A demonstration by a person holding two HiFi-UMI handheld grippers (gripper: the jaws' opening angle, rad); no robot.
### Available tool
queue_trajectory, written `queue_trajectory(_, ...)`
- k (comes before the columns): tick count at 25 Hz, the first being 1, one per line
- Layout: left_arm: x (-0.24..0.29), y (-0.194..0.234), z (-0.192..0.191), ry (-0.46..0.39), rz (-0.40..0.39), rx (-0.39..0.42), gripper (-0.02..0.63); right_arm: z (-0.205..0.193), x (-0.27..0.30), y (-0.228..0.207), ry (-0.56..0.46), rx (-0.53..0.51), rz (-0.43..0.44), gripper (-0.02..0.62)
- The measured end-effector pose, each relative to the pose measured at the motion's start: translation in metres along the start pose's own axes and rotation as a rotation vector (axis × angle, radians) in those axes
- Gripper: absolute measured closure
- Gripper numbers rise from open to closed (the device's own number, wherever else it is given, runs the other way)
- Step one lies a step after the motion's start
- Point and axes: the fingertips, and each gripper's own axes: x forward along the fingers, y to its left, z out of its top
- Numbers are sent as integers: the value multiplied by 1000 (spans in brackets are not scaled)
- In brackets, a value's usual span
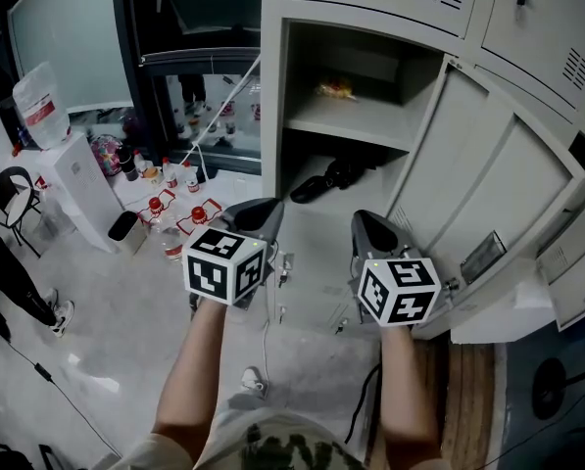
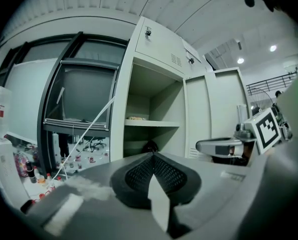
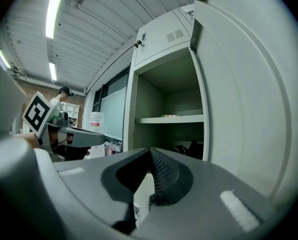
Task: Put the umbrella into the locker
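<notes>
A black folded umbrella (image 1: pixel 329 176) lies on the floor of the lower compartment of the open grey locker (image 1: pixel 272 116), under its shelf (image 1: pixel 346 120). My left gripper (image 1: pixel 268 209) and right gripper (image 1: pixel 365 221) hover side by side in front of the locker, apart from the umbrella. Both are shut with nothing between the jaws. In the left gripper view the closed tips of the left gripper (image 2: pixel 152 155) point at the compartment, and the umbrella (image 2: pixel 149 146) shows as a dark shape just above them. In the right gripper view the right gripper (image 3: pixel 149 151) is closed, with the umbrella (image 3: pixel 191 148) to its right.
The locker door (image 1: pixel 488 194) stands open at the right. A yellow packet (image 1: pixel 336 90) lies on the shelf. At the left are a water dispenser (image 1: pixel 72 179) and several small bottles (image 1: pixel 174 213) on the floor. A cable (image 1: pixel 258 375) runs across the floor below my arms.
</notes>
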Motion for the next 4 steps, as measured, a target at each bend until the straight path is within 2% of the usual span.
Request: queue_trajectory(4,4,-3,-3,10,-4,5,601,-2,0,-4,1,6,-2,598)
